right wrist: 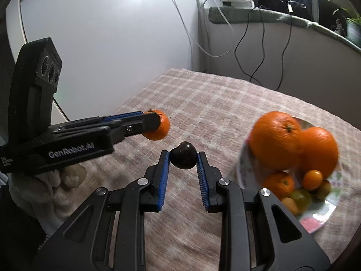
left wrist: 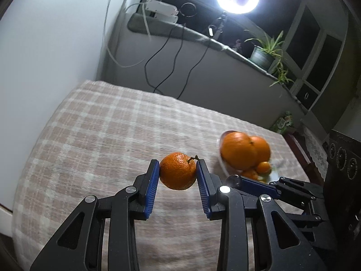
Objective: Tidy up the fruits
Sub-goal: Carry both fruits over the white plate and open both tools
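Two fruits are held off the checked tabletop (left wrist: pixel 101 135) — a mandarin (left wrist: pixel 177 171) with a short stem, pinched between the blue pads of the left gripper (left wrist: pixel 178 169), and a dark cherry (right wrist: pixel 183 155), clamped at the tips of the right gripper (right wrist: pixel 183 157). Both sets of jaws stand narrow, closed on their fruit. Toward the tabletop's right edge sits a plate (right wrist: pixel 325 212) heaped with two large oranges (right wrist: pixel 276 140), a smaller mandarin, a yellow-orange cherry tomato (right wrist: pixel 312 179) and other small fruit — too blurred to name. Beyond the far edge, cables hang from a windowsill where a potted plant (left wrist: pixel 262 54) stands.
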Tool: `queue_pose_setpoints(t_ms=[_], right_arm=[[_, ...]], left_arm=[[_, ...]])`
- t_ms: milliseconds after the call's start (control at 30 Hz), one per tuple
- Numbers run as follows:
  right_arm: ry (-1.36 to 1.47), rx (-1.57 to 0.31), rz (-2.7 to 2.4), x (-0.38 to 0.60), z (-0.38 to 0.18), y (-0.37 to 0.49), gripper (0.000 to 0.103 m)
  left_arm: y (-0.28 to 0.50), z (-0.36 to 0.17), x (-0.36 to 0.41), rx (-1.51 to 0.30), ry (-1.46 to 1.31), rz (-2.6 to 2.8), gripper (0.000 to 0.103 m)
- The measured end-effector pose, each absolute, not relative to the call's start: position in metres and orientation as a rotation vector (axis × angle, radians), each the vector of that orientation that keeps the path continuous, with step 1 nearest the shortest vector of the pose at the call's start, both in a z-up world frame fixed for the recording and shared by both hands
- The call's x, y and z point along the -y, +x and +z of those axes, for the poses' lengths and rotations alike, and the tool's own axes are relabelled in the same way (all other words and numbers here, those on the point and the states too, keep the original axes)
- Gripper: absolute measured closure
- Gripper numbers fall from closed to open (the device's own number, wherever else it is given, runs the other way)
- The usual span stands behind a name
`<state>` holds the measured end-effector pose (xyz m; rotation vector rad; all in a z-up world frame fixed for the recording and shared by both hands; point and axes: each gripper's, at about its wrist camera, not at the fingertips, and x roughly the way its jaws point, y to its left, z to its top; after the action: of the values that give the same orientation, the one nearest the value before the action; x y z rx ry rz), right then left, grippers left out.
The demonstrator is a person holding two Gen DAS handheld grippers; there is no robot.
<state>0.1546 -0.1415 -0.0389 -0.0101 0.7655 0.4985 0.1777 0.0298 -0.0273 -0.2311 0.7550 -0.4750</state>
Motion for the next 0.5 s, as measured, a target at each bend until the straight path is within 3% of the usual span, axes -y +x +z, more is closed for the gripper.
queue_pose_setpoints(t_ms=[500], right_arm=[[0.063,-0.713,0.402,0.227,-0.021,0.126,0.077]], left_arm=[[0.143,0.0,0.019,-0.7,-0.154,-0.564,0.071]])
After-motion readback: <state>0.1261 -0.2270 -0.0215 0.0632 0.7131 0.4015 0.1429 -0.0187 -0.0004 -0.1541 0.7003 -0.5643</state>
